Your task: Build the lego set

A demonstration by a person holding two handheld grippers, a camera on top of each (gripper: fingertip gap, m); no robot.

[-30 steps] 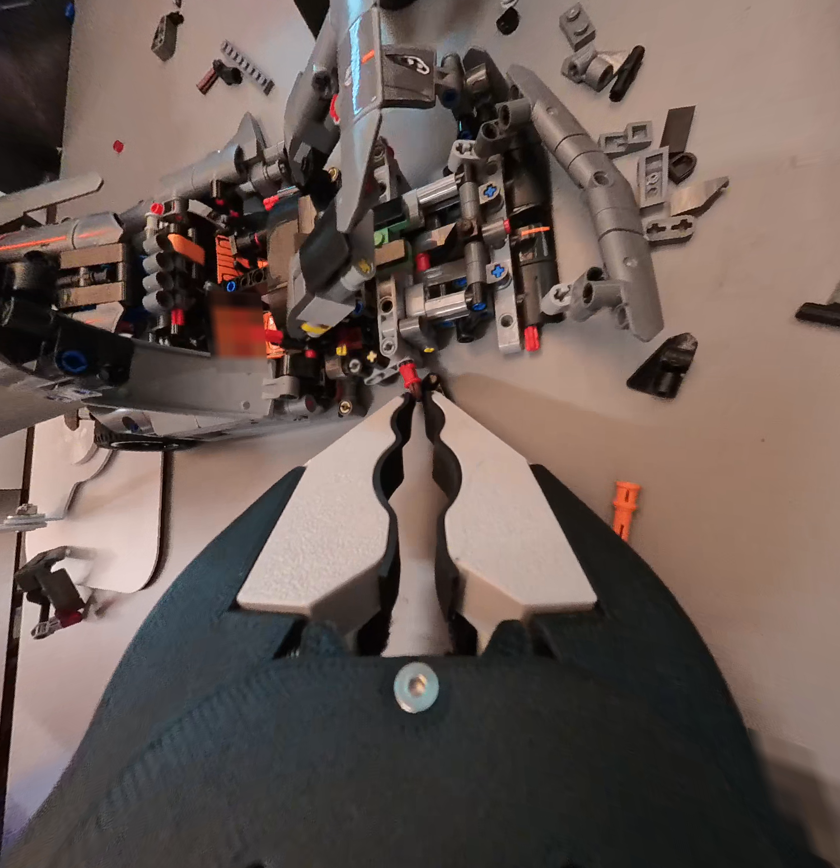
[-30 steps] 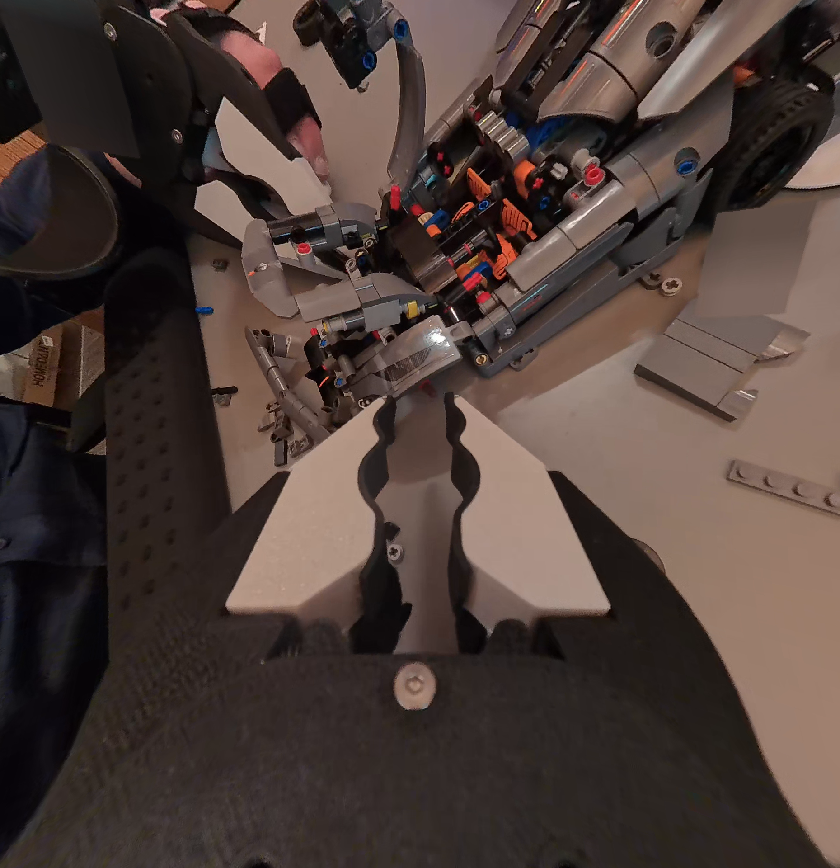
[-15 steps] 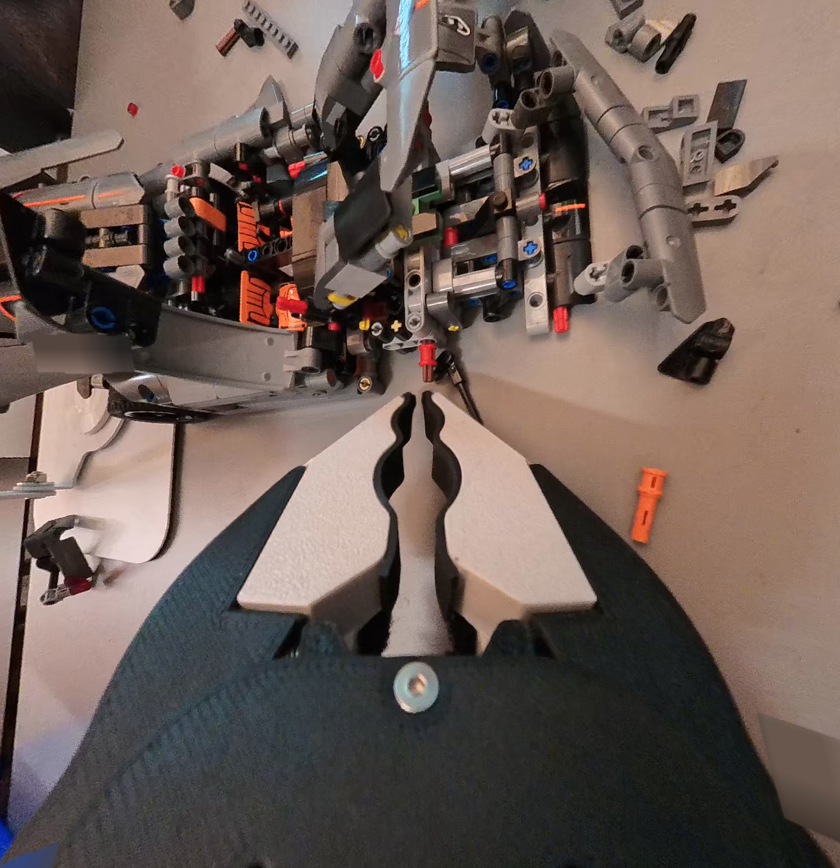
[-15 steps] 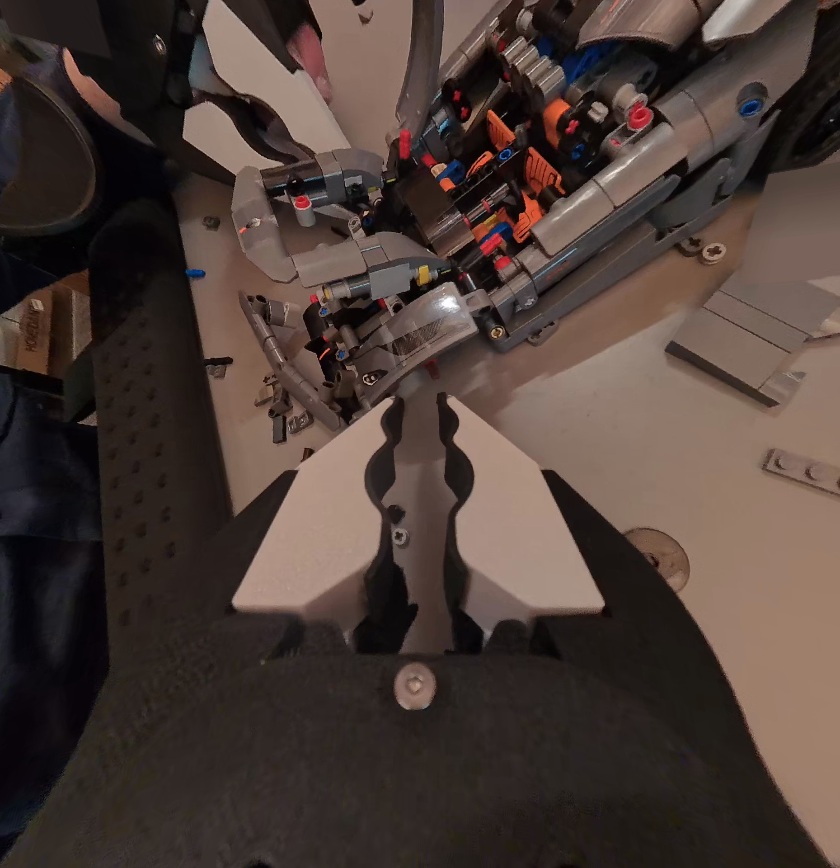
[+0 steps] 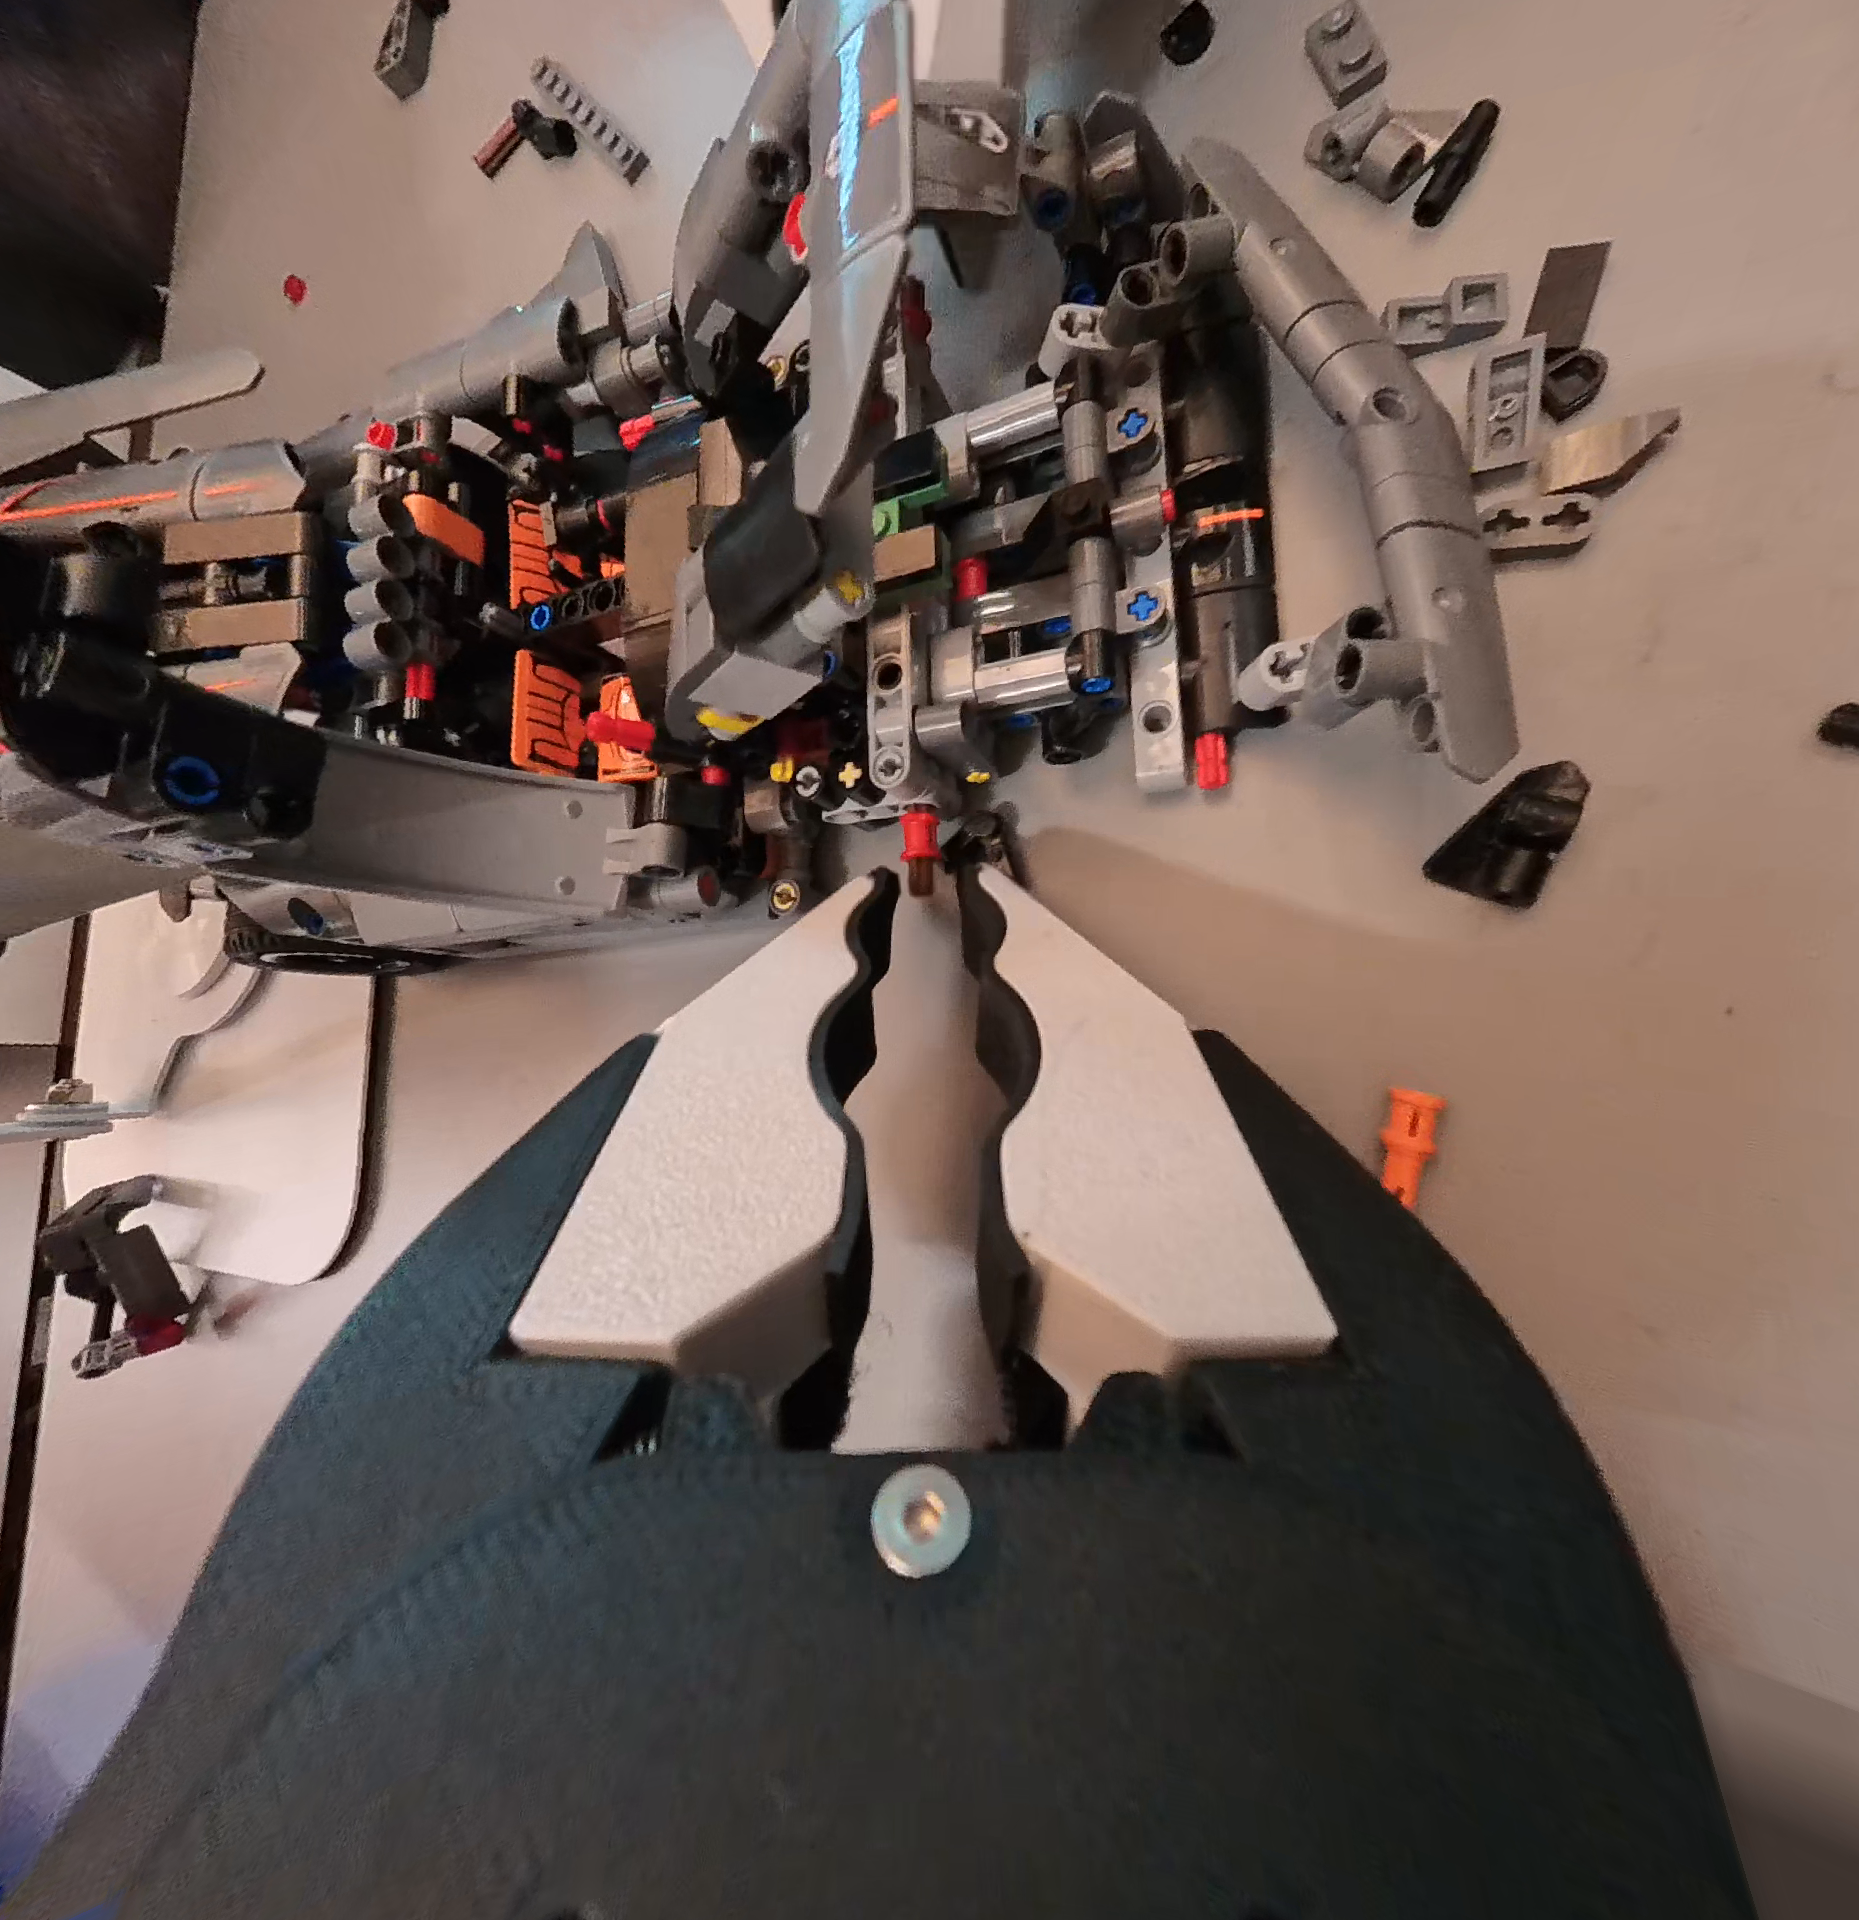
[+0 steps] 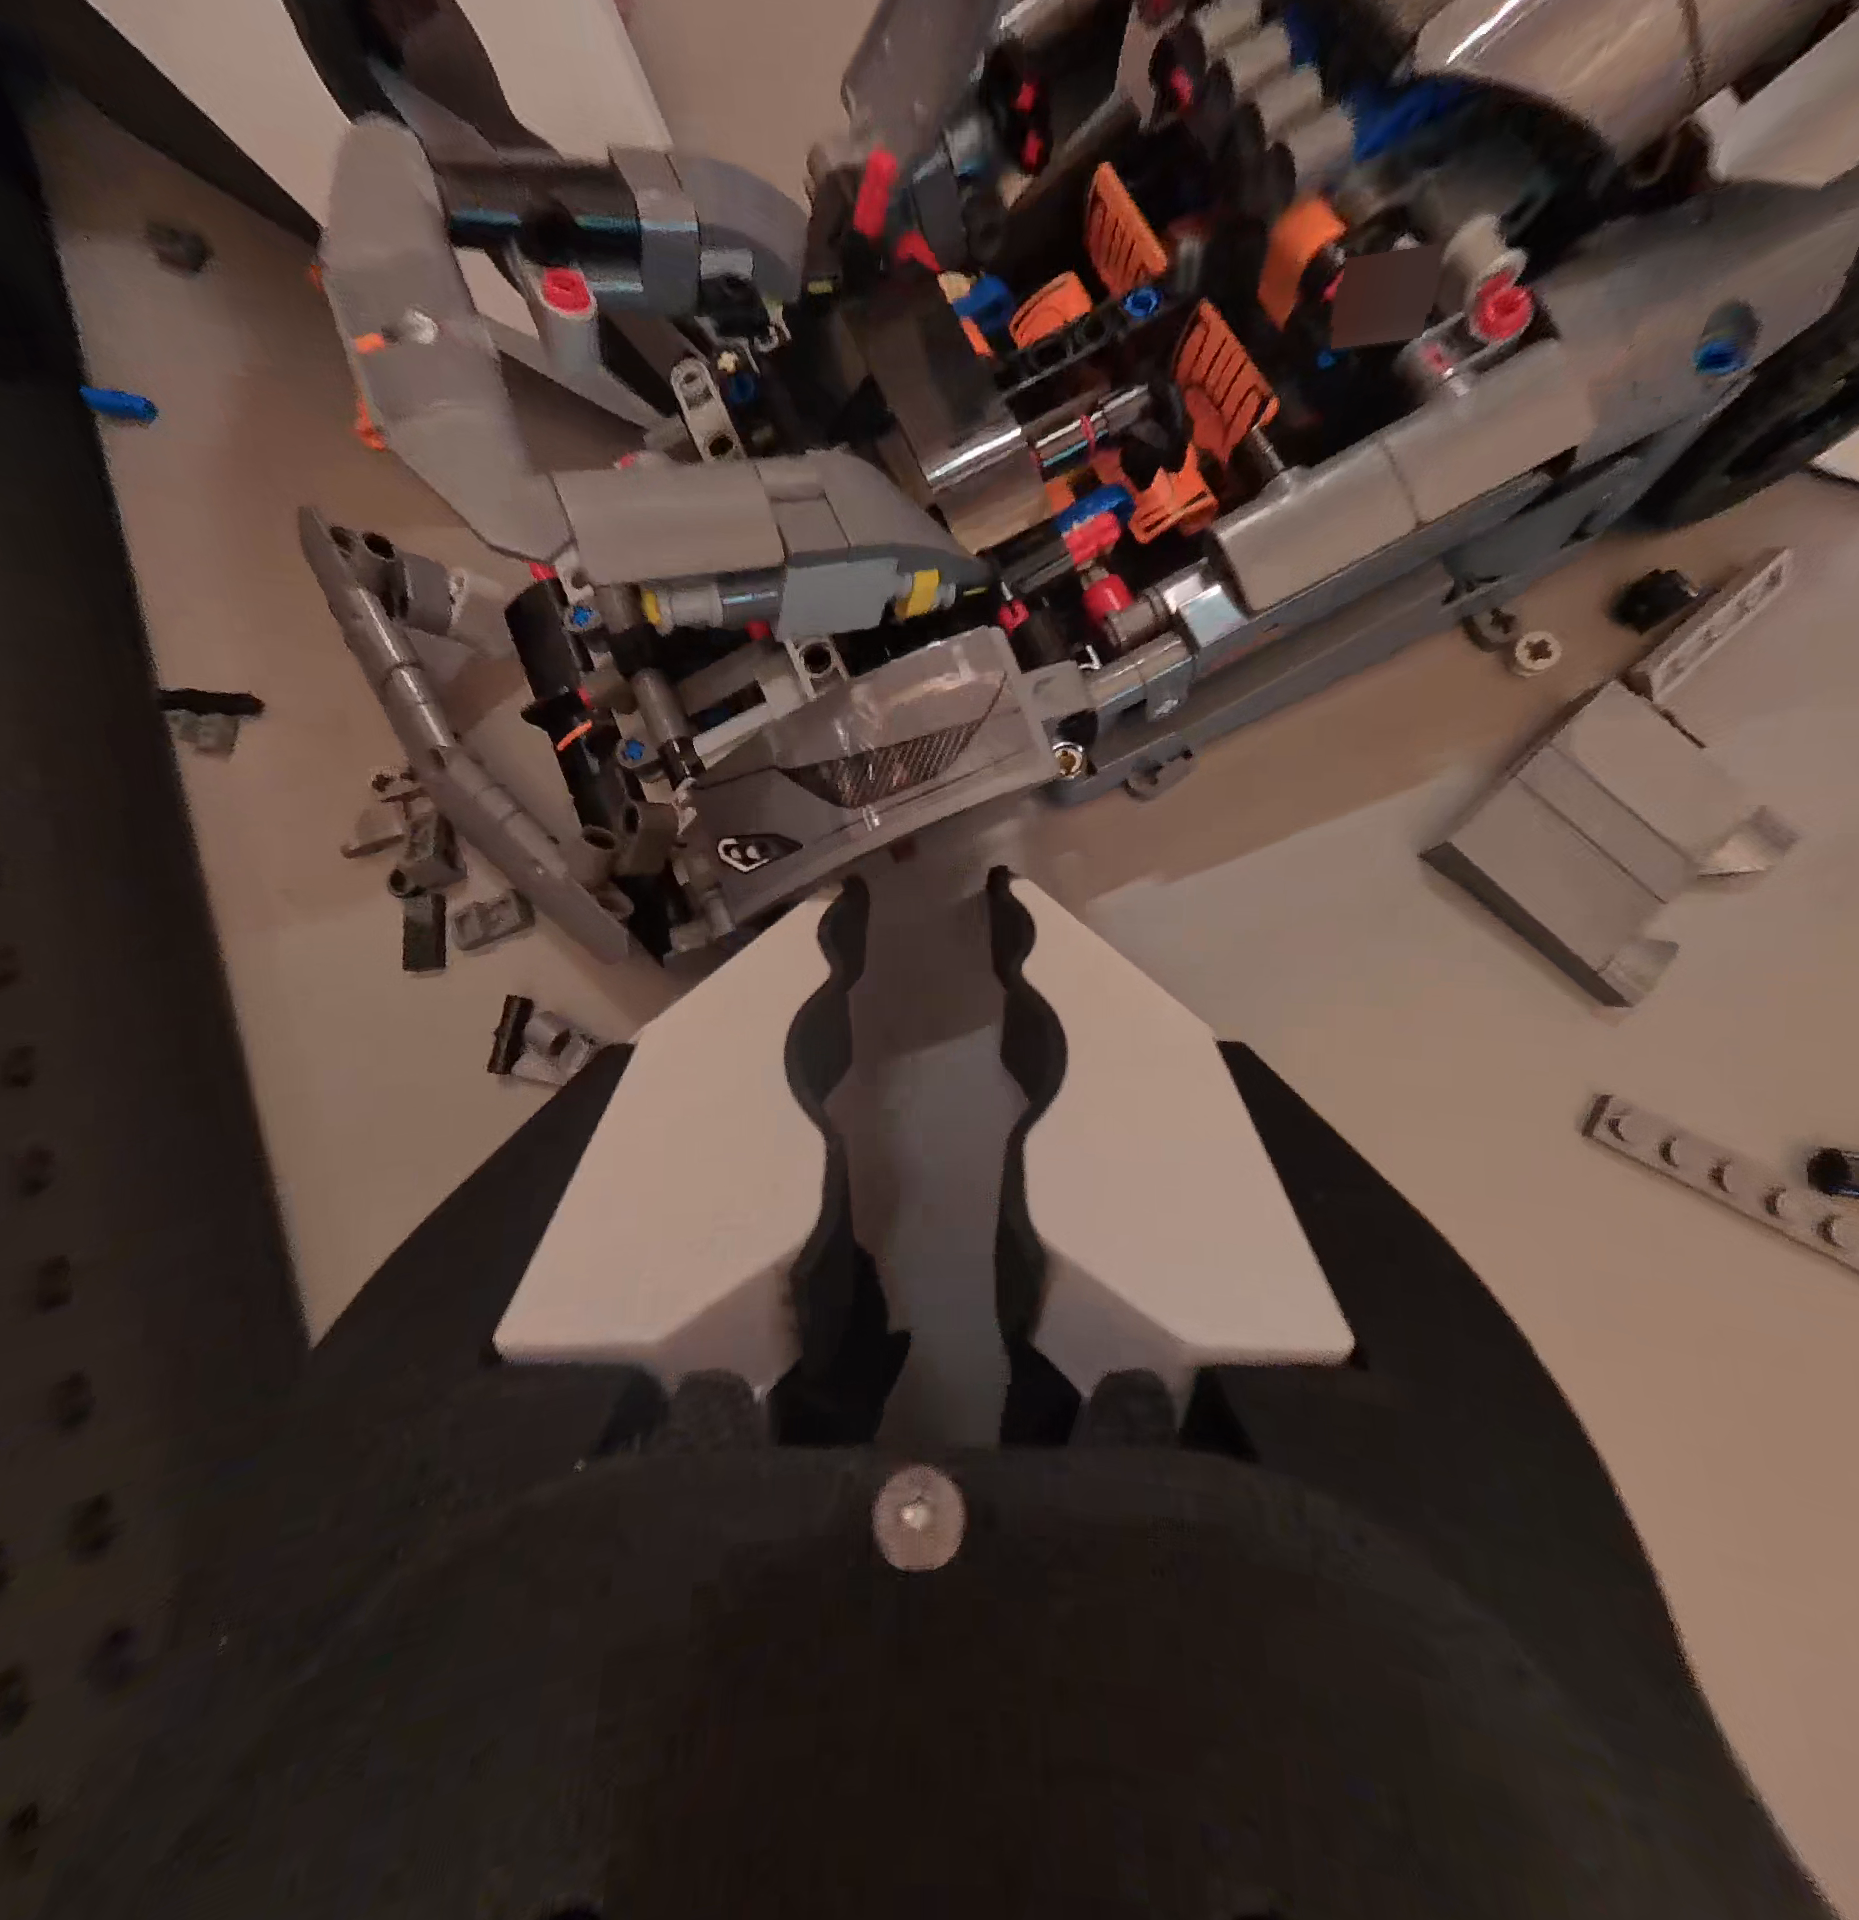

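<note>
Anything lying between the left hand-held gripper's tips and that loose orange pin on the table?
Nothing: in the left wrist view only bare table separates the left hand-held gripper from the orange pin.

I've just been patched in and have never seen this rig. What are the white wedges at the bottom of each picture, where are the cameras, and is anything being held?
Each picture comes from a camera on a hand-held gripper, looking along its two white fingers. The left gripper is open, its tips just short of a red pin on the grey lego car model. The right gripper, blurred, is open beside the model's clear headlight panel. Neither holds anything. Loose pieces lie on the table, including an orange pin and a grey studded plate.
</note>
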